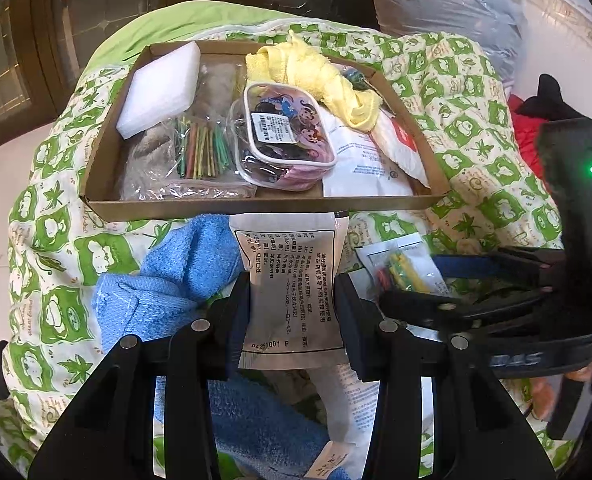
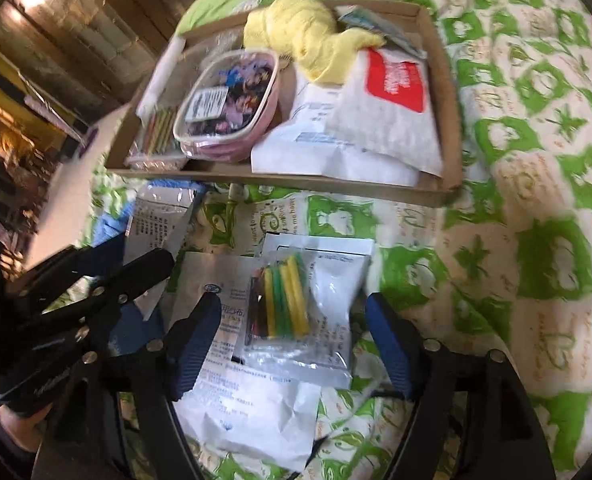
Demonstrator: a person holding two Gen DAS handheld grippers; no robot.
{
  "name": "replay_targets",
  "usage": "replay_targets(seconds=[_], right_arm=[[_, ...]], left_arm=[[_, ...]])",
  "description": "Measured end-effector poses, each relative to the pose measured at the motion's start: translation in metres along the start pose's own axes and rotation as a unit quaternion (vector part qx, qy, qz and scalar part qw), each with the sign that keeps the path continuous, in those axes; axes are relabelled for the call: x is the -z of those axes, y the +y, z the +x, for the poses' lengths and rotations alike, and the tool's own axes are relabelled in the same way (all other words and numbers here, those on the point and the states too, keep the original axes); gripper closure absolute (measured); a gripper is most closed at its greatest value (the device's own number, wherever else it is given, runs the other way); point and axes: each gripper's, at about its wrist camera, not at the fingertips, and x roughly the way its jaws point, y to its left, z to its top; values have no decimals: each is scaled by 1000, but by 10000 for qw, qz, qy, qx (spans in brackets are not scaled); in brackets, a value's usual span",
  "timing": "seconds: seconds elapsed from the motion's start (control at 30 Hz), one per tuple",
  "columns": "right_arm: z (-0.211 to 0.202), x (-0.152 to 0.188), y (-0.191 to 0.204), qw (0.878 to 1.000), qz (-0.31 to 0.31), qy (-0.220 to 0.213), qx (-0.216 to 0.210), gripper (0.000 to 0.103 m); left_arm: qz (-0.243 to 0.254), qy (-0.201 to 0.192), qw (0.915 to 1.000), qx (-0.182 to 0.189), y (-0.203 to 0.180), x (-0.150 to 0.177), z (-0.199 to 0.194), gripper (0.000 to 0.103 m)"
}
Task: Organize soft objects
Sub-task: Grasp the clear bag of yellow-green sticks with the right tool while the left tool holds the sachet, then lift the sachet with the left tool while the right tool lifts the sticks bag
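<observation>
My left gripper is shut on a grey foil pouch with printed text and holds it just in front of the cardboard tray. The tray holds a yellow towel, a white foam block, a clear cartoon pouch and white packets. A blue towel lies under the left gripper. My right gripper is open over a clear bag of coloured sticks lying on white packets. The left gripper also shows in the right wrist view.
Everything lies on a green and white patterned quilt on a bed. A plastic-wrapped bundle sits behind the tray. Red and black clothing lies at the right. Wooden doors stand at the left.
</observation>
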Motion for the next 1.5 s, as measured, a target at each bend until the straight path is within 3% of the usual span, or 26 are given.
replay_targets(seconds=[0.07,0.23,0.33,0.7,1.1,1.2,1.33,1.47,1.5], right_arm=[[8,-4,4,9997,-75,15,216,29],[5,1,2,9992,-115,-169,347,45],[-7,4,-2,9987,-89,-454,217,70],[-30,11,-19,9970,171,-721,-201,82],[-52,2,-35,9923,491,-816,-793,84],[-44,0,-36,9919,486,-516,-1051,83],[-25,6,-34,9975,347,-178,-595,80],[-28,7,-34,9990,242,-322,-186,54],[-33,6,-32,9988,177,-447,-105,52]], left_arm=[[-30,20,10000,-10,2,0,1,62],[-36,74,10000,-24,3,0,4,62],[-24,78,10000,-17,3,1,4,62],[-112,95,9999,51,6,1,3,62],[-175,44,9998,123,7,0,-1,62],[-171,55,9998,124,7,0,-2,62],[-141,59,9998,102,6,0,-3,62],[-143,49,9998,104,5,0,-3,62],[-143,50,9998,107,6,0,-2,62]])
